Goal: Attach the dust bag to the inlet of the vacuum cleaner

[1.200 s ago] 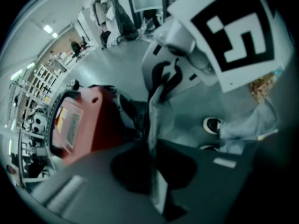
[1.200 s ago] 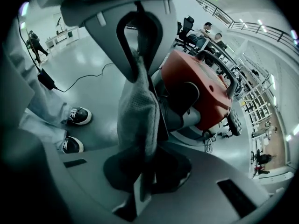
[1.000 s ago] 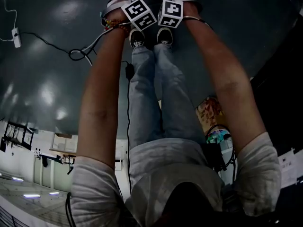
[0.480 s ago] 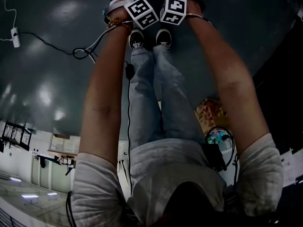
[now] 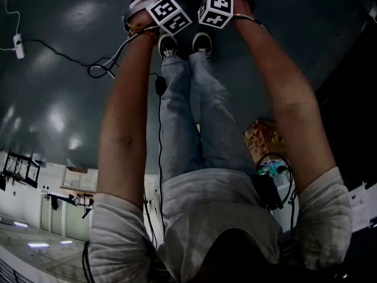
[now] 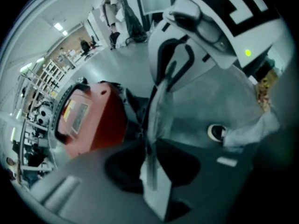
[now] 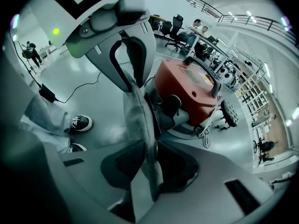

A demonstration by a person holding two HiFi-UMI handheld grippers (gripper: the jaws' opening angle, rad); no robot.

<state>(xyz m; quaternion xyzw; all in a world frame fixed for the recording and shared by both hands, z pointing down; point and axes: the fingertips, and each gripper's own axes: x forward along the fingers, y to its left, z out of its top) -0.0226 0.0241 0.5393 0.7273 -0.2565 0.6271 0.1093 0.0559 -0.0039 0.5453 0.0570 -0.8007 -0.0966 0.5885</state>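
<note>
The grey dust bag (image 7: 138, 120) hangs edge-on between both grippers. My right gripper (image 7: 150, 171) is shut on the bag's lower edge. My left gripper (image 6: 150, 171) is shut on the same dust bag (image 6: 158, 115) from the other side. The red vacuum cleaner (image 7: 187, 85) stands on the floor just beyond the bag, its black inlet (image 7: 170, 107) close to the bag's far face. It is the red vacuum cleaner (image 6: 91, 118) in the left gripper view too. In the head view only the marker cubes (image 5: 169, 13) show at the top; the jaws are hidden.
A black cable (image 5: 97, 69) runs over the grey floor to a white power strip (image 5: 19, 46). The person's shoes (image 5: 169, 45) stand right by the grippers. A colourful box (image 5: 263, 139) lies at the right. People sit at desks (image 7: 194, 29) far behind.
Both marker cubes have shifted slightly up in the head view and spread a little apart. The cable loop on the floor has moved a bit. Both grips stay shut.
</note>
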